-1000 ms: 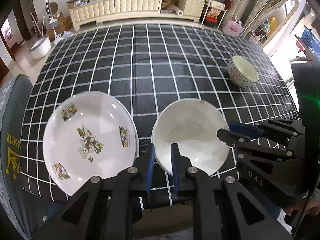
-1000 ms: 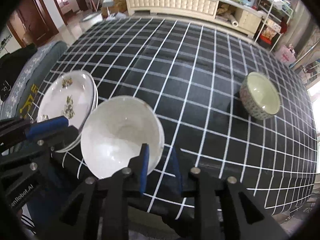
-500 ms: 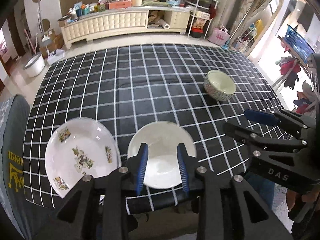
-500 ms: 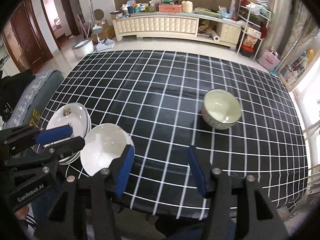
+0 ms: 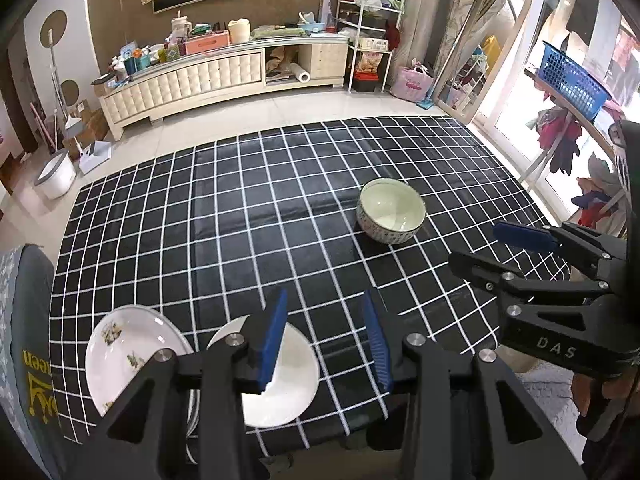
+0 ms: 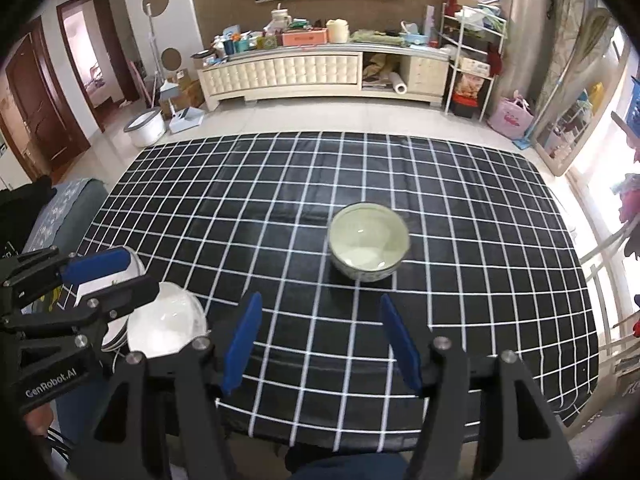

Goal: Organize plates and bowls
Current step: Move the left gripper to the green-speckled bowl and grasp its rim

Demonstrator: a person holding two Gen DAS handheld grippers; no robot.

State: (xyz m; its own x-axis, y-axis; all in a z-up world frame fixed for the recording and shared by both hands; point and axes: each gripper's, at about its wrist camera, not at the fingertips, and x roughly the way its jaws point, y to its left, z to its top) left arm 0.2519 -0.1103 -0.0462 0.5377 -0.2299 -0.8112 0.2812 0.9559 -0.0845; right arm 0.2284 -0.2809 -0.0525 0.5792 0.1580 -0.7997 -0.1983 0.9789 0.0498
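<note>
A patterned bowl [image 5: 391,211] stands upright right of the table's middle; it also shows in the right wrist view [image 6: 368,241]. A plain white bowl [image 5: 291,376] sits at the near left edge, beside a stack of floral plates [image 5: 124,356]. In the right wrist view the white bowl [image 6: 166,328] and plates [image 6: 134,268] lie at lower left. My left gripper [image 5: 326,336] is open and empty, raised above the white bowl. My right gripper [image 6: 320,340] is open and empty, raised above the near edge, in line with the patterned bowl.
The table carries a black cloth with a white grid [image 5: 256,216]. A grey chair [image 5: 24,360] stands at the table's left side. A long cream sideboard [image 6: 320,72] and a wire shelf [image 6: 472,56] stand across the floor beyond the table.
Both grippers have let go of the white bowl's rim, opened wide and pulled back and up from the table. The white bowl now rests beside the plates.
</note>
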